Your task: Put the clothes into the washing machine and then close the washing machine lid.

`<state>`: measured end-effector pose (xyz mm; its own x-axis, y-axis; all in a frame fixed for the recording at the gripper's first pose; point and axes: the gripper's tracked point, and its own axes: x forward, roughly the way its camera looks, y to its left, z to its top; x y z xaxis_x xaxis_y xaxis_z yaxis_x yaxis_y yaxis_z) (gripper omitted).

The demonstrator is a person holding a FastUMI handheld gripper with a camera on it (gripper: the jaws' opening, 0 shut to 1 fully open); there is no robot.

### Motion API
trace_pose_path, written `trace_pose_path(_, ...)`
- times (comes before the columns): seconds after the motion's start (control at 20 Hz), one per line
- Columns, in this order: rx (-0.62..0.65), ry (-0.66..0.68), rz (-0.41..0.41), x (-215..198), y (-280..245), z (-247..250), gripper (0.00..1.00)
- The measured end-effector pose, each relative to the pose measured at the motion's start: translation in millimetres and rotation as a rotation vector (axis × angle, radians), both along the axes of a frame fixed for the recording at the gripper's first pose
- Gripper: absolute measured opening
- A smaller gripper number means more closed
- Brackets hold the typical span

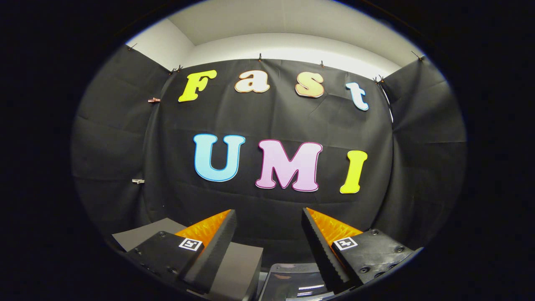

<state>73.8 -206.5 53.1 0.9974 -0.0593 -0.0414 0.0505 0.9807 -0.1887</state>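
My gripper [267,217] is held high and level, facing the black cloth wall, with its two fingers wide apart and nothing between them. Low down between the fingers shows the top of the washing machine: a dark glossy lid [292,284] with light glints on it. No clothes can be made out here.
A grey flat-topped block [238,263] stands below the left finger, next to the dark lid. Black cloth wall [271,121] hangs straight ahead and on both sides, with a white wall [288,44] above it.
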Motion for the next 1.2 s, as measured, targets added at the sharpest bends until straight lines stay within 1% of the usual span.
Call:
trace_pose_path(0.25,0.001,-0.002,0.015,-4.1,0.5,-4.1,0.98)
trace_pose_path(0.5,-0.002,0.011,0.036,1.1,0.2,-3.9,0.98)
trace_pose_path(0.7,0.002,-0.009,0.014,2.7,-4.2,-3.3,0.98)
trace_pose_path(0.85,0.019,-0.005,0.016,3.3,1.7,-4.6,0.98)
trace_pose_path(1.2,0.016,-0.012,0.018,2.1,7.0,-2.9,0.98)
